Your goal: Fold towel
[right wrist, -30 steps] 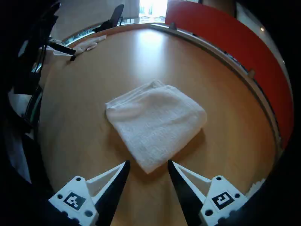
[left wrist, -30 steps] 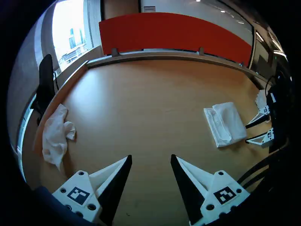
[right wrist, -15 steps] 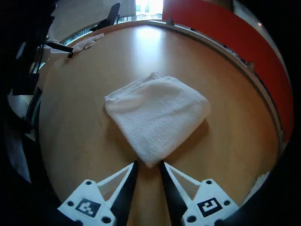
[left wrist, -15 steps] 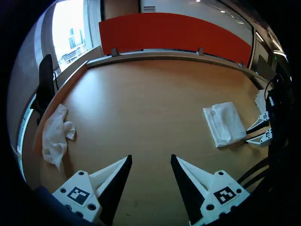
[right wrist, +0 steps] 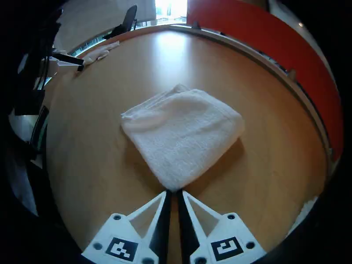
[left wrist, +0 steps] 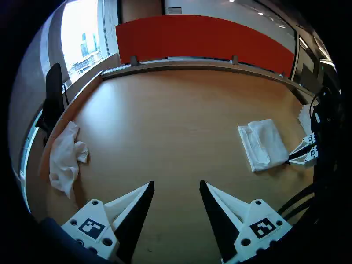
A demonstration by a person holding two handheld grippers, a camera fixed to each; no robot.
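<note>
The folded towel (right wrist: 182,134) was laid flat on the worktop (right wrist: 268,176), near the edge by the right gripper (right wrist: 173,192), with one corner pointed at it. That corner was pinched between jaws pressed nearly together. On the left gripper (left wrist: 176,183), the jaws were spread wide and nothing was held.

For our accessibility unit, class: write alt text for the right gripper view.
A folded white towel lies on a wooden table, its near corner at the tips of the right gripper, whose jaws are nearly together. A red partition runs along the table's far edge.
</note>
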